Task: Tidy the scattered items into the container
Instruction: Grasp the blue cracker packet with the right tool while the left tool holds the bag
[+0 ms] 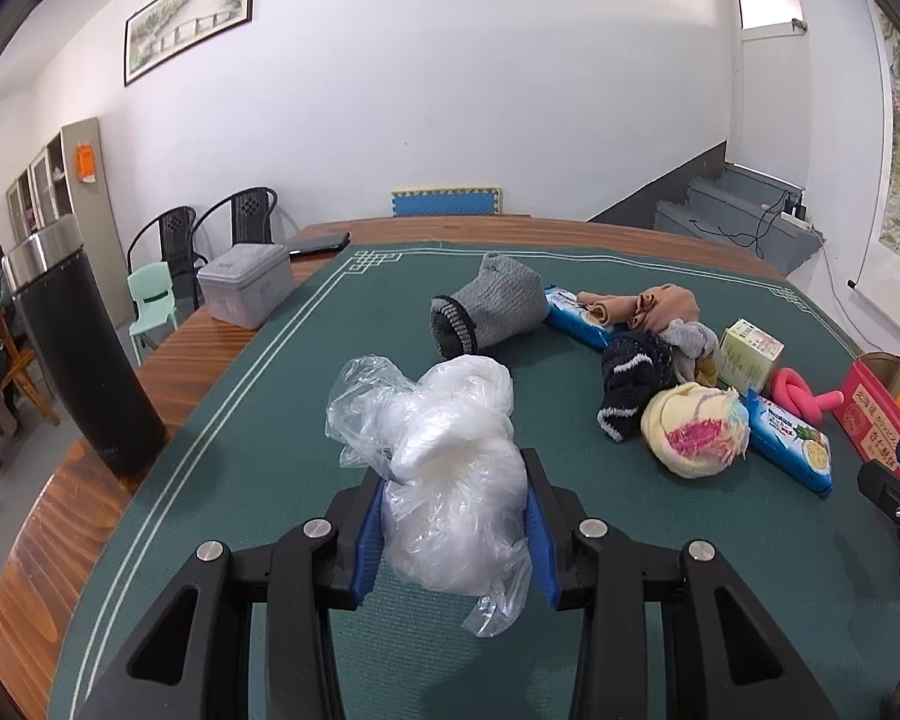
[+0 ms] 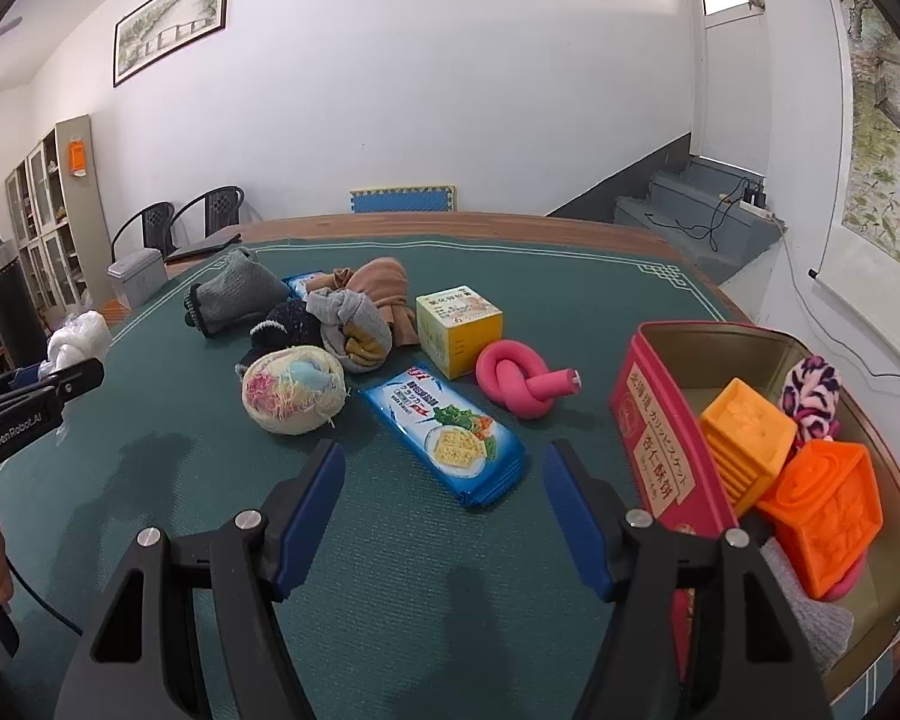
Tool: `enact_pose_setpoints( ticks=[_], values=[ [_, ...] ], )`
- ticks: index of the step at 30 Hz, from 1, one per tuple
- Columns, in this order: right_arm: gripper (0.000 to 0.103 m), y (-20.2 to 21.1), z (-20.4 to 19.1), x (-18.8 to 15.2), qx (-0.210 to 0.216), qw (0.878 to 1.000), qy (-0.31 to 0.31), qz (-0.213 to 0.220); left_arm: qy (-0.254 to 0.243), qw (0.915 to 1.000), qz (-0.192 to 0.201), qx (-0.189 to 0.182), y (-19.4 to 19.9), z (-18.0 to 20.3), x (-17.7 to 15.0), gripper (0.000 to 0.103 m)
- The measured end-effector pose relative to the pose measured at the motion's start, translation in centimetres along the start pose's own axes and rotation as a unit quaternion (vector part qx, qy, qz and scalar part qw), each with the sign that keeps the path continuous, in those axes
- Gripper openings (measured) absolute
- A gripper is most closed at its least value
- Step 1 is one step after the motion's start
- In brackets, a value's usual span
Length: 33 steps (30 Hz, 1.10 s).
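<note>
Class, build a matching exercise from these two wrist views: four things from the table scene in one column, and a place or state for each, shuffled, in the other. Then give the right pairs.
Things
1. crumpled plastic bag
2. orange blocks
3. pink knotted tube
4. right gripper

Places or states
A. lying on the green mat beside the yellow-green box
B. open, nothing between its fingers
C. clamped in the left gripper
D. inside the red tin

Pairs: 1-C, 2-D, 3-A, 4-B
</note>
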State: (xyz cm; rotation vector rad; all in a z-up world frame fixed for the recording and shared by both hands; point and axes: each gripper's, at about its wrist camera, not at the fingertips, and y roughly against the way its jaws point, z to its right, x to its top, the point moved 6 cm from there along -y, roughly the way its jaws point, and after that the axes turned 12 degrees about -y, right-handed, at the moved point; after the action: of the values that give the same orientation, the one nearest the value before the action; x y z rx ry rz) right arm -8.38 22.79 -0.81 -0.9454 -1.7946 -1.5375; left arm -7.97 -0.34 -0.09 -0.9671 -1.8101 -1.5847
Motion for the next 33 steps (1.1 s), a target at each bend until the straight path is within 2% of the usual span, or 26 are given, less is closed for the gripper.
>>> enact_pose_setpoints(
  ticks=[6, 10, 19, 24, 28, 30, 33],
  values=[
    [0.072, -1.1, 0.2, -0.6, -0.01, 1.0, -0.001, -0.02, 0.011, 0.9996, 0.011, -0.022, 0.7, 0.0, 0.2, 0.042],
    [0.08, -1.4, 0.6, -0.7, -0.005, 1.0, -0.011, -0.029, 0.022, 0.9989, 0.002, -0.041, 0.2, -0.1, 0.0, 0.042],
    [0.08, -4.0, 0.4, 0.4, 0.016, 0.997, -0.018, -0.079, 0.039, 0.9977, -0.01, -0.055, -0.3, -0.6, -0.3, 0.042],
    [0.08, -6.8, -0.6, 1.4, 0.014, 0.994, 0.017, -0.107, 0.037, 0.998, -0.006, -0.052, -0.1, -0.5, -0.1, 0.042],
    [0.08, -10.1, -0.9, 1.4, -0.013, 0.99, 0.039, -0.136, 0.033, 0.998, -0.002, -0.054, 0.1, -0.2, 0.2, 0.042],
    [0.08, -11.5, -0.6, 1.1, -0.029, 0.988, 0.041, -0.149, 0.03, 0.998, -0.005, -0.055, -0.2, 0.0, 0.1, 0.042],
    [0.08, -12.0, -0.5, 1.2, -0.022, 0.988, 0.028, -0.153, 0.032, 0.9971, -0.019, -0.067, -0.9, 0.3, 0.1, 0.042]
  ],
)
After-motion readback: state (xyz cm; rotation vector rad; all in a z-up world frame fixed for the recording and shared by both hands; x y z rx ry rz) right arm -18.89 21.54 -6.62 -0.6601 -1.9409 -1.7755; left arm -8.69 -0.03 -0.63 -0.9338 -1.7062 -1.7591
